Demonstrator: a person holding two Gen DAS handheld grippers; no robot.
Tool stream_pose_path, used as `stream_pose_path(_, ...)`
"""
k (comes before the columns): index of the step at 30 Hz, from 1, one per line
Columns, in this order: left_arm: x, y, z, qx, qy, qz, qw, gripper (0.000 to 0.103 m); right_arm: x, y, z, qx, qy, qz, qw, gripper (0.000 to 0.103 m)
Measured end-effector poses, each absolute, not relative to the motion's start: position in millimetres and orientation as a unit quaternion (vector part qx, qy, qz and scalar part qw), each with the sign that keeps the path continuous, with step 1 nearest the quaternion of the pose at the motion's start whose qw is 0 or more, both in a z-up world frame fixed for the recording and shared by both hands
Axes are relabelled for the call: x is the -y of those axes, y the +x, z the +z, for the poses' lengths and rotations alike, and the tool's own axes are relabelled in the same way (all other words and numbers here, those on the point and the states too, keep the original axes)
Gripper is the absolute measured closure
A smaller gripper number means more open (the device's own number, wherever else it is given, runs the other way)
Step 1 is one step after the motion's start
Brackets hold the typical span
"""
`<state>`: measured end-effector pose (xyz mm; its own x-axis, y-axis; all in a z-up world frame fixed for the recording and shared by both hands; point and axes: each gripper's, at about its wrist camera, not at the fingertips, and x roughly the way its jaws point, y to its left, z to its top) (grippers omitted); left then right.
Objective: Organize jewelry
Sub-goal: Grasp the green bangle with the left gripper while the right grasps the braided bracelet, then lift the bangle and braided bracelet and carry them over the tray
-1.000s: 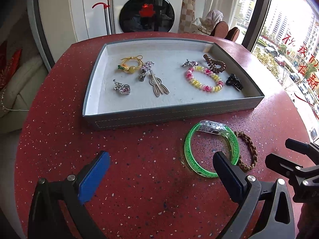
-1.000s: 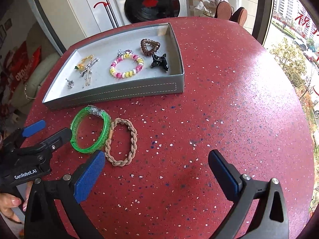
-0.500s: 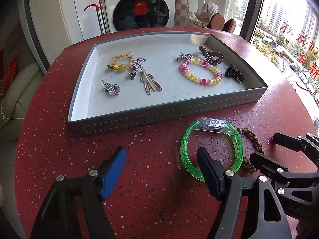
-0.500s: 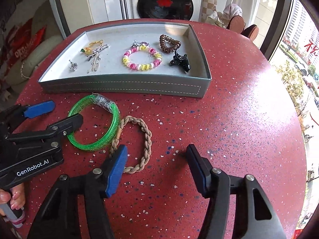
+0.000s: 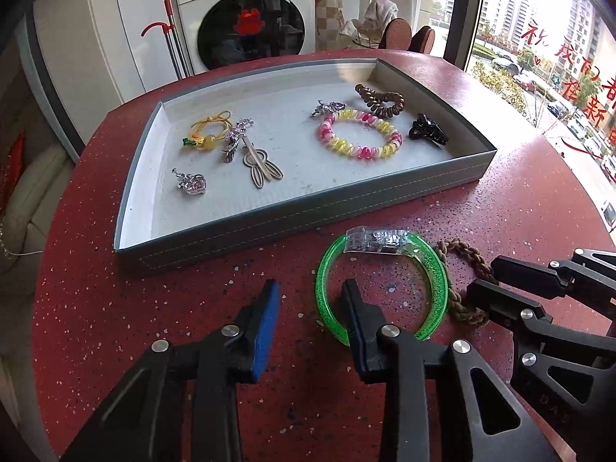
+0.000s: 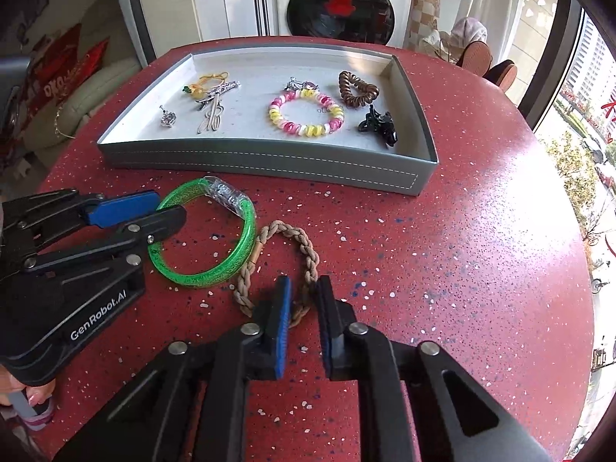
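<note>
The green bangle (image 5: 437, 273) lies flat on the red speckled table (image 6: 462, 250), just in front of the near wall of the grey tray (image 5: 308, 215), its clear plastic clasp section turned toward that wall. The left gripper (image 5: 312, 308) straddles the bangle's near-left arc: one finger sits inside the ring, the blue-padded one outside it, and the jaws are closing with the green band between them, the pads not yet pressing on it. Touching the bangle on the side away from the left gripper lies the braided rope bracelet (image 6: 308, 258), also on the table in front of the tray. The right gripper (image 6: 304, 308) has its jaws closed on the near arc of that braid, the cord pinched between the two pads.

Inside the tray, toward the end nearer the window, rest a pink-and-yellow spiral hair tie (image 5: 362, 136), a brown spiral hair tie (image 5: 381, 100) just behind it, a black claw clip (image 5: 427, 131) beside them, and a small silver charm (image 5: 327, 107) touching the pink-and-yellow ring. Toward the tray's other end lie a yellow cord tie with a bead (image 5: 206, 134), a silver hair clip (image 5: 258, 165), another sparkly silver clip (image 5: 236, 138) and a silver heart charm (image 5: 190, 183). Beyond the tray stands a washing machine (image 5: 246, 19).
</note>
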<state>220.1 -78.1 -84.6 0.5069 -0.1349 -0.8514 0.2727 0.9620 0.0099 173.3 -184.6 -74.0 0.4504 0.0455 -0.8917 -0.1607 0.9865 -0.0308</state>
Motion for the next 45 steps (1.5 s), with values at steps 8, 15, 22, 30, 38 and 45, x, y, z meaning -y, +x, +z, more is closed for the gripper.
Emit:
stream_pose_path(8, 71, 218, -81, -0.481, 0.051, -0.132, 0.865, 0.078, 196, 169, -64, -0.511, -0.027, 0.054, 0.857, 0.096)
stream_pose_path(15, 69, 212, -70, -0.467, 0.036, -0.147, 0.871, 0.078, 202, 164, -49, -0.497, -0.019, 0.052, 0.866, 0.096)
stream_pose_path(22, 68, 206, -63, -0.461, 0.032, -0.152, 0.874, 0.078, 207, 159, -42, -0.491, -0.001, 0.055, 0.869, 0.096)
stream_pose_path(30, 63, 200, -59, -0.456, 0.028, -0.15, 0.877, 0.078, 210, 154, -38, -0.49, 0.018, 0.056, 0.87, 0.096)
stream_pose_path(38, 45, 192, -53, -0.45, 0.018, -0.145, 0.881, 0.078, 213, 152, -36, -0.491, 0.026, 0.053, 0.869, 0.096)
stream_pose_path(45, 33, 187, -50, -0.445, 0.005, -0.145, 0.884, 0.078, 210, 151, -33, -0.49, 0.026, 0.051, 0.87, 0.096)
